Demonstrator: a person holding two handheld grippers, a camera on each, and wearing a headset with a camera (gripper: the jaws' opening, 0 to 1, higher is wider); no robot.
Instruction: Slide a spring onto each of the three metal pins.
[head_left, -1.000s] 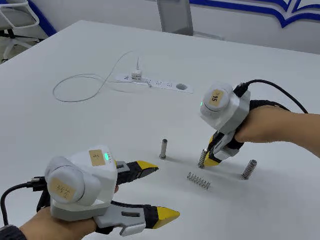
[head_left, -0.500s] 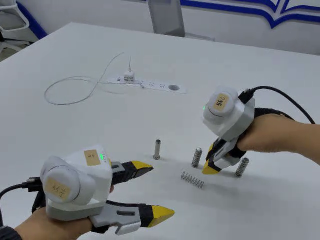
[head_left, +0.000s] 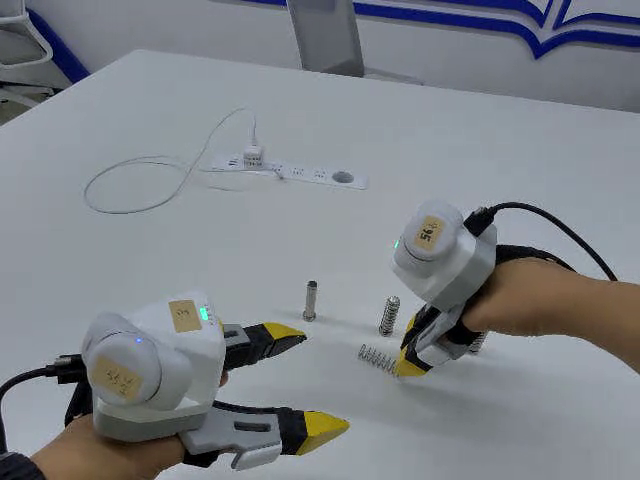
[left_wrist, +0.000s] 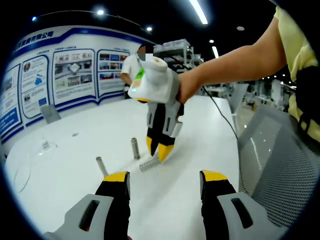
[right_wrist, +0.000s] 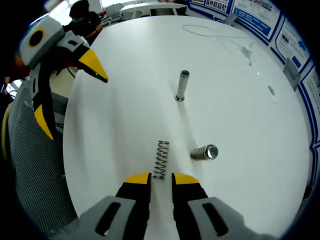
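Spring pickup looks in hand: right tongs (right_wrist: 161, 181), narrowly parted and empty, poise at the near end of the loose spring (right_wrist: 161, 159) lying flat on the worktop (head_left: 480, 150), left tongs (left_wrist: 165, 176) wide and idle; next move calls for pinching it, upending it and threading it over the bare pin (head_left: 310, 300), at the spring's 10 o'clock in the head view.

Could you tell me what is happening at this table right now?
A person holding a gripper in each hand is fitting springs onto metal pins on a white table. The right gripper points down at a loose spring lying flat, its jaws narrowly apart at the spring's end; whether it grips yet is unclear. One sprung pin stands nearby, beside a bare pin. The left gripper hovers open, holding nothing.
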